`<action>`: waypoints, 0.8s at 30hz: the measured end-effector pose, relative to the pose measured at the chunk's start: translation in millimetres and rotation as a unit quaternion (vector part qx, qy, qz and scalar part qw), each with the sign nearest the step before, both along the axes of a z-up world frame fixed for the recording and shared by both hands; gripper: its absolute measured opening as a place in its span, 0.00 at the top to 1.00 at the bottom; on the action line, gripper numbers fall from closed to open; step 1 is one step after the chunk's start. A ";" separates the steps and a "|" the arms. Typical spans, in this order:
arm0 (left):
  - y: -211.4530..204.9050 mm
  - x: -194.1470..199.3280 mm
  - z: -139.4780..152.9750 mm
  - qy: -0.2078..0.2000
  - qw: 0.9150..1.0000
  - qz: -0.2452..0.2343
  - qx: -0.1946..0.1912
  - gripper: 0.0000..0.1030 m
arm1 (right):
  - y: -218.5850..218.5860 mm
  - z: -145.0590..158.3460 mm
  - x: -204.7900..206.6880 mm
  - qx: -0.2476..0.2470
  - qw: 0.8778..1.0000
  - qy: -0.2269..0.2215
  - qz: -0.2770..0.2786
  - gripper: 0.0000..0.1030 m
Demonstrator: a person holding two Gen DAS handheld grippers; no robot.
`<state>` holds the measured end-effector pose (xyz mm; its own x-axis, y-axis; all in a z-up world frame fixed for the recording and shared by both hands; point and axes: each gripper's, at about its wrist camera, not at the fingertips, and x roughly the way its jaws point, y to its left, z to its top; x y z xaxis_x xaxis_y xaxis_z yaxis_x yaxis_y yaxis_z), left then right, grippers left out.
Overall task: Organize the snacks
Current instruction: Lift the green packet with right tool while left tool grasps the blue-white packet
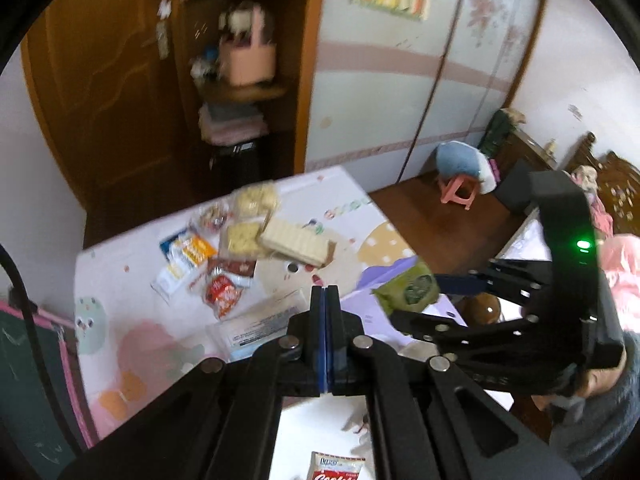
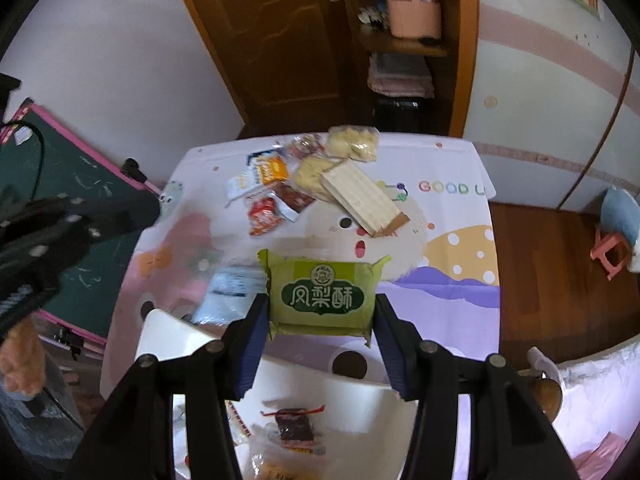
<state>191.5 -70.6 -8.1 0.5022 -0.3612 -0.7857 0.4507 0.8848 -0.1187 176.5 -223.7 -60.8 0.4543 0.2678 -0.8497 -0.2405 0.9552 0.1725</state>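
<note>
R gripper [image 2: 322, 312] grips pastry pack [image 2: 322, 298] (green).

green packet [image 2: 322, 300] "凤梨酥", tablecloth [image 2: 444, 188] "GOOD"

Right gripper [image 2: 322, 312] clamps a green pastry packet [image 2: 322, 297] above the white bin [image 2: 168, 336]

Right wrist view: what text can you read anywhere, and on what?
"凤梨酥": on the green packet held in the right gripper.
"GOOD L", cut off at the edge: on the tablecloth.
"Cook", partly cut off: on a red and white packet in the left wrist view.
Print on the pile's wrappers and the white label: too blurred to read.
</note>
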 end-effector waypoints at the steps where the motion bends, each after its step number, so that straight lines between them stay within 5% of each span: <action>1: -1.3 -6.3 5.4 -0.004 1.000 -0.004 0.004 1.00 | 0.8 2.7 -3.6 -0.001 1.000 -0.003 0.002 0.50; 4: -11.0 -13.6 3.5 0.002 0.999 -0.023 0.037 0.96 | 4.2 5.6 -12.3 -0.001 1.000 -0.004 0.010 0.50; 8: -17.5 -3.5 -29.3 0.008 0.996 -0.013 0.086 0.27 | 4.4 -0.2 -16.1 -0.006 1.000 0.002 0.009 0.50; 9: -15.6 2.2 -40.1 0.016 0.996 -0.003 0.088 0.22 | 3.3 -3.1 -16.6 -0.005 1.000 0.006 0.008 0.50; 13: -0.2 38.3 -90.9 0.093 0.992 0.055 0.062 0.21 | -3.2 -17.6 -15.5 -0.008 1.000 0.020 0.001 0.50; 18: 15.7 77.5 -167.2 0.189 0.972 0.130 0.056 0.14 | -12.1 -37.1 -9.7 0.000 0.999 0.041 -0.008 0.50; 20: 17.6 85.7 -191.5 0.208 0.964 0.150 0.066 0.06 | -15.4 -45.5 -7.3 0.006 0.999 0.050 -0.011 0.50; 24: 19.0 90.6 -213.1 0.217 0.963 0.155 0.033 0.00 | -18.0 -57.9 -5.5 0.011 0.998 0.064 -0.009 0.50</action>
